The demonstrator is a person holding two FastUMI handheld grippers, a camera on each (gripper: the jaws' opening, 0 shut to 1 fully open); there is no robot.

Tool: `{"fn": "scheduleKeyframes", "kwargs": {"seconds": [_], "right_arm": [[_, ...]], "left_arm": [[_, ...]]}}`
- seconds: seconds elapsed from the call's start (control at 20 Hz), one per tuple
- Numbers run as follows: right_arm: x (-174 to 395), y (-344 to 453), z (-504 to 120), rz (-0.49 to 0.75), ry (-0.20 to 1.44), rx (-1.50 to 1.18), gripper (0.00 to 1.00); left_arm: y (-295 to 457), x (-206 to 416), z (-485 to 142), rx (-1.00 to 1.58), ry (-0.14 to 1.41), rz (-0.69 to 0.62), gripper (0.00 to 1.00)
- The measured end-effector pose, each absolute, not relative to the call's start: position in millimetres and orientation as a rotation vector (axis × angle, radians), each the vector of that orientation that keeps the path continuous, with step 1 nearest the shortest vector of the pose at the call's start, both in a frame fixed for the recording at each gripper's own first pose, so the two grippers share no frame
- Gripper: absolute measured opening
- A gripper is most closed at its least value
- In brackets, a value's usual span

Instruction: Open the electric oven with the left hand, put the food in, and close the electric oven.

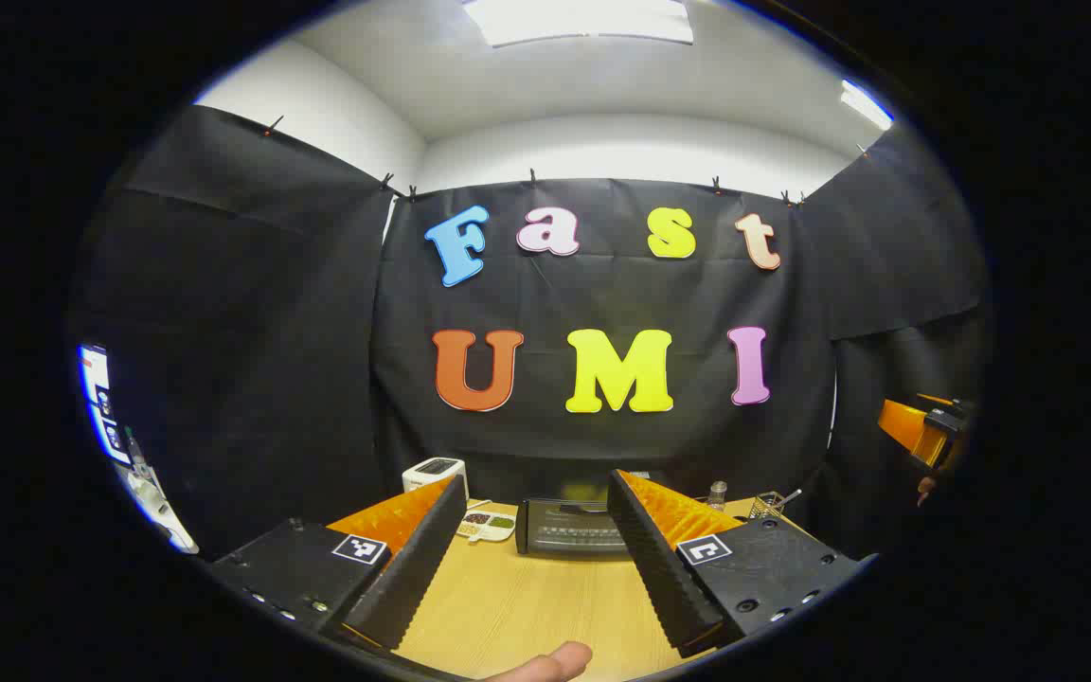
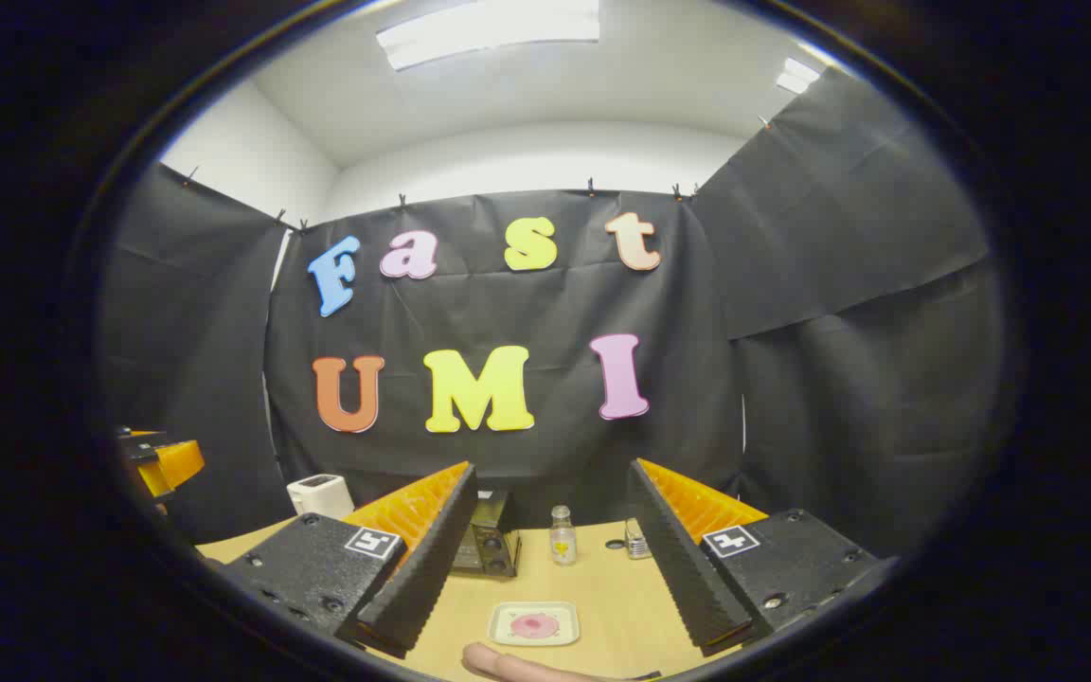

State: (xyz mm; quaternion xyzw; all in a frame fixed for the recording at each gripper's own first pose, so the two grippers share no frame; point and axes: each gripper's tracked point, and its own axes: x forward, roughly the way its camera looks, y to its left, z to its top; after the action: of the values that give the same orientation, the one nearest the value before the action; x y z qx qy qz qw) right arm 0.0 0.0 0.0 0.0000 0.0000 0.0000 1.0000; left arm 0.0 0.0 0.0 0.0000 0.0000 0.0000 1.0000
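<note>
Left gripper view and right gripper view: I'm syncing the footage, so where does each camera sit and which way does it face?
Left gripper view: rides the left hand-held gripper, open, facing the closed electric oven across the table; a fingertip shows below.
Right gripper view: rides the right hand-held gripper, open, above a plate of food; a finger shows.
Shared: oven, white toaster.
</note>
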Motion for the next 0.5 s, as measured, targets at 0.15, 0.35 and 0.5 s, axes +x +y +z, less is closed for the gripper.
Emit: {"fn": "scheduleKeyframes", "kwargs": {"seconds": [0.15,0.35,0.5], "right_arm": [[-0.4,-6.8,2.6,-0.005,-0.001,-0.003,0.96],[-0.9,-12.8,4.7,-0.014,-0.006,-0.01,0.97],[-1.5,-13.3,7.2,-0.012,-0.017,-0.016,0.96]], "left_arm": [[-2.1,0.9,-1.1,0.012,0.0,-0.011,0.95],[-11.2,-1.5,-1.5,0.028,-0.001,-0.036,0.95],[-17.1,-3.7,-1.0,0.035,-0.004,-0.051,0.95]]}}
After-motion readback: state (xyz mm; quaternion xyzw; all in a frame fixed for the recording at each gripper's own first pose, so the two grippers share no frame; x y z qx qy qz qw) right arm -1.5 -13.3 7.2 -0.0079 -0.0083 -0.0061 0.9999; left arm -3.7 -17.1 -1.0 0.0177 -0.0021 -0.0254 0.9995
